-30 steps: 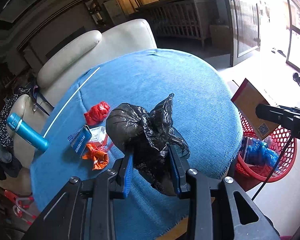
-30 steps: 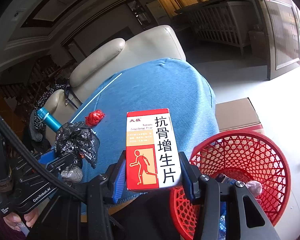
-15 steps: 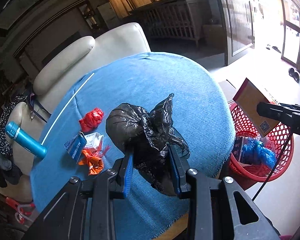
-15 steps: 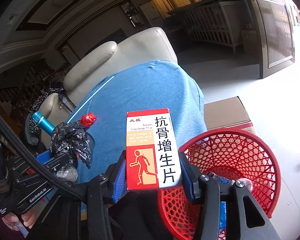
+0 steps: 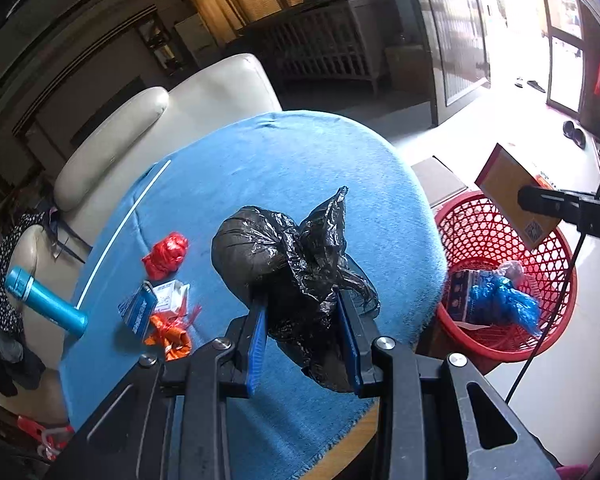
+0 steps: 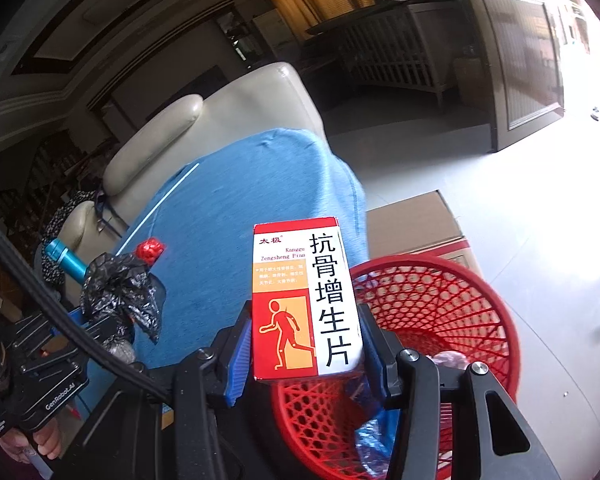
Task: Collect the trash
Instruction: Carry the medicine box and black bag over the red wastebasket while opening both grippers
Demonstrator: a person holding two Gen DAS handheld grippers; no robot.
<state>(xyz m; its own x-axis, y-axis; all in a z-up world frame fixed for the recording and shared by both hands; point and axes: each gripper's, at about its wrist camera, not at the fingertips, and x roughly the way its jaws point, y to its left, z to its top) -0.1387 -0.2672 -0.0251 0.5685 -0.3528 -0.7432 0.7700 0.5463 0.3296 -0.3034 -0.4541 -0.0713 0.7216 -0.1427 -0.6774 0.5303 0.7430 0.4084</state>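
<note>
My left gripper (image 5: 304,332) is shut on a knotted black plastic bag (image 5: 284,256), held above the near part of the blue-covered round table (image 5: 292,168). My right gripper (image 6: 302,344) is shut on a red, orange and white medicine box (image 6: 304,300) and holds it upright over the near rim of the red mesh basket (image 6: 440,300). The left wrist view shows that box (image 5: 512,196) above the basket (image 5: 500,240), which holds a blue crumpled bag (image 5: 500,300). A red wad (image 5: 166,250), a small blue-and-white box (image 5: 140,310) and an orange wrapper (image 5: 170,334) lie on the table's left part.
A cream leather armchair (image 5: 148,120) stands behind the table, with a teal bottle (image 5: 44,300) on its arm. A white stick (image 5: 124,228) lies along the table's left edge. A cardboard carton (image 6: 412,220) sits on the floor beyond the basket. The light floor spreads out to the right.
Both grippers have shifted to the right with their loads. The basket fills more of each view, and the medicine box now stands over its rim. Neither grip has changed.
</note>
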